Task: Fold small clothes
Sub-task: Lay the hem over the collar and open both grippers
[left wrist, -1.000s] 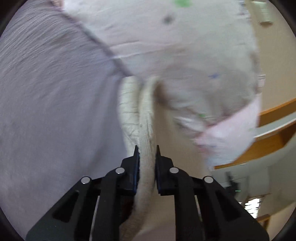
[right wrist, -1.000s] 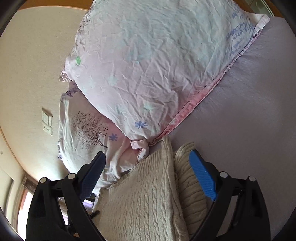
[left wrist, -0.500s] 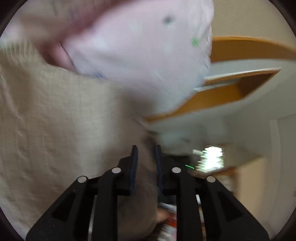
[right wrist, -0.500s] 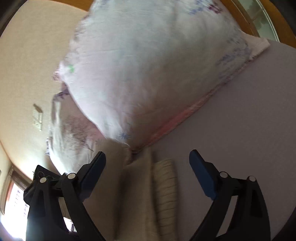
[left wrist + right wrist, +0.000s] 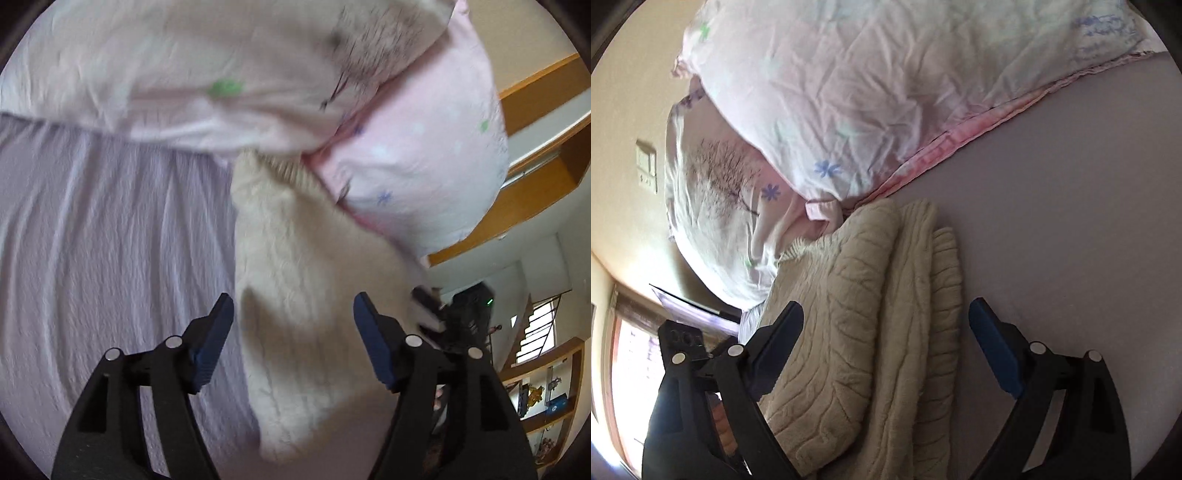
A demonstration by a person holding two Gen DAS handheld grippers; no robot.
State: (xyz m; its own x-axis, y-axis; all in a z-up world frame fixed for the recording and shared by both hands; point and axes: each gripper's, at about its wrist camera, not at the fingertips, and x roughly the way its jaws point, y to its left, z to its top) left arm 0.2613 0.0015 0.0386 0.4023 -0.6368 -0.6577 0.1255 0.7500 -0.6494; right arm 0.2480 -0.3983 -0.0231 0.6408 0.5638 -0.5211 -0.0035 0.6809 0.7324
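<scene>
I am looking along my left hand-held gripper [image 5: 293, 310], whose two blue-padded fingers are standing spread wide, gripping nothing, with the cream knitted sweater [image 5: 295, 295] showing between them. The sweater is lying folded on the lilac bed sheet [image 5: 110, 240], its far end tucked against a pale pink floral pillow [image 5: 417, 158]; this view is slightly blurred. My right hand-held gripper [image 5: 886, 308] is also standing spread apart, its fingers straddling the same cream knitted sweater [image 5: 871, 314] without pinching it. From this side the sweater is showing stacked cable-knit layers with a ribbed edge on the right, resting on the lilac bed sheet [image 5: 1071, 203]. The floral pillow [image 5: 868, 92] is sitting just beyond it, touching its far end.
</scene>
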